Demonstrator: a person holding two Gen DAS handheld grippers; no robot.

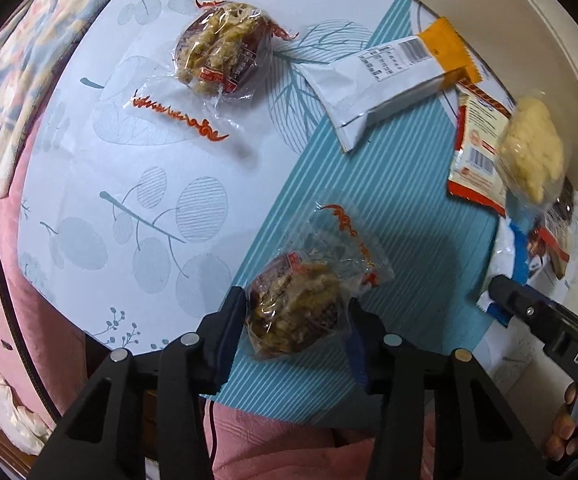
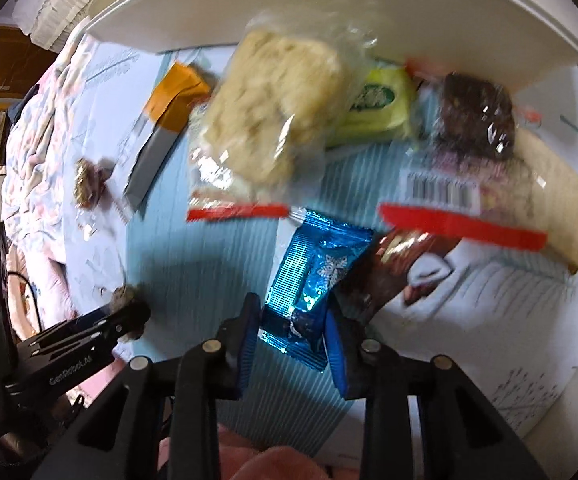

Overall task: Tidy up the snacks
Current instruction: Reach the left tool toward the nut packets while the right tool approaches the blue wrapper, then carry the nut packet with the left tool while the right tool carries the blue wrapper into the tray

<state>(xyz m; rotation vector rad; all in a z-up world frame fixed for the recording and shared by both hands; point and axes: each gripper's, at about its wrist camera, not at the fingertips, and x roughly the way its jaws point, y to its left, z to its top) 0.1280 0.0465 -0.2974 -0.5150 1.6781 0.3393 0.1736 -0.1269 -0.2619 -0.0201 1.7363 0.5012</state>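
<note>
My left gripper (image 1: 295, 320) pinches a clear-wrapped brown snack cake (image 1: 295, 312) between both fingers. My right gripper (image 2: 291, 322) clamps a blue foil packet (image 2: 313, 276); beyond its fingertips a pale rice cake (image 2: 277, 104) lies before the white tray (image 2: 329, 12).

Both cameras look steeply down and close over the teal striped band (image 1: 389, 216) of the tablecloth. The left view faces forward from the band's left edge, the right view (image 2: 217, 208) from its near end toward the white tray (image 2: 329, 12). Both share the orange-and-white packet (image 1: 393, 76) (image 2: 169, 120) beside the band.
</note>
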